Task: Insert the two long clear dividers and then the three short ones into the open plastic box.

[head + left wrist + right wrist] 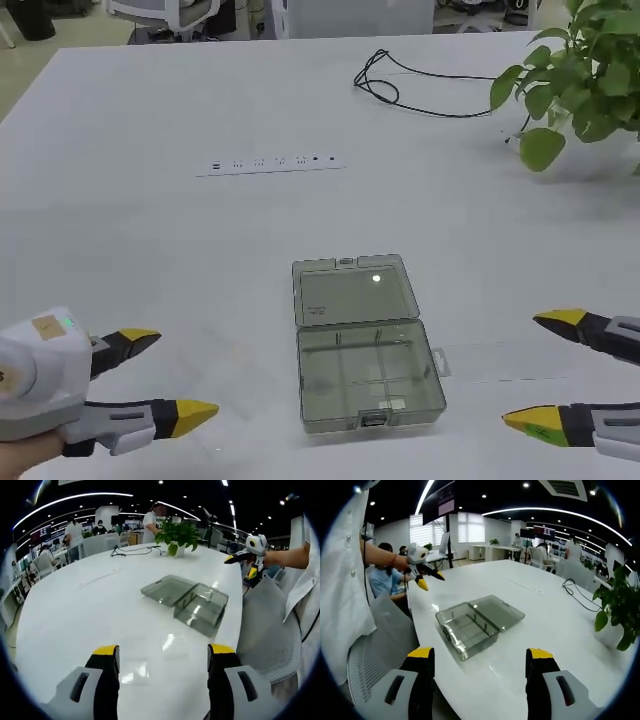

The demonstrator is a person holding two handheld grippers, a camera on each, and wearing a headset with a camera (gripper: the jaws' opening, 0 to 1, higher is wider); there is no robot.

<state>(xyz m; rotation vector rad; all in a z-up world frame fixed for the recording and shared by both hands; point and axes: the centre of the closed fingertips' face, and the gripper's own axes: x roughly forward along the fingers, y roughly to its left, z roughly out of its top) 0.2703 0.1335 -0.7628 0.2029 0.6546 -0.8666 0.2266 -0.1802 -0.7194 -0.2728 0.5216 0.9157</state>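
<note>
Left hand-held gripper [185, 372] and right hand-held gripper [520, 368], both with jaws spread and empty, flank an open smoky-grey transparent plastic box [335, 415] lying between them on the white table [150, 230].

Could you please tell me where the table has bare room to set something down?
Free: the stretch between the power strip and the open box, and the far left. Crowded: right of the box, where a faint clear divider lies near the right gripper, and by the plant and cable.

Yellow-tipped black left claw [178, 373], right claw [530, 370] alike, white shirt [342, 595]
</note>
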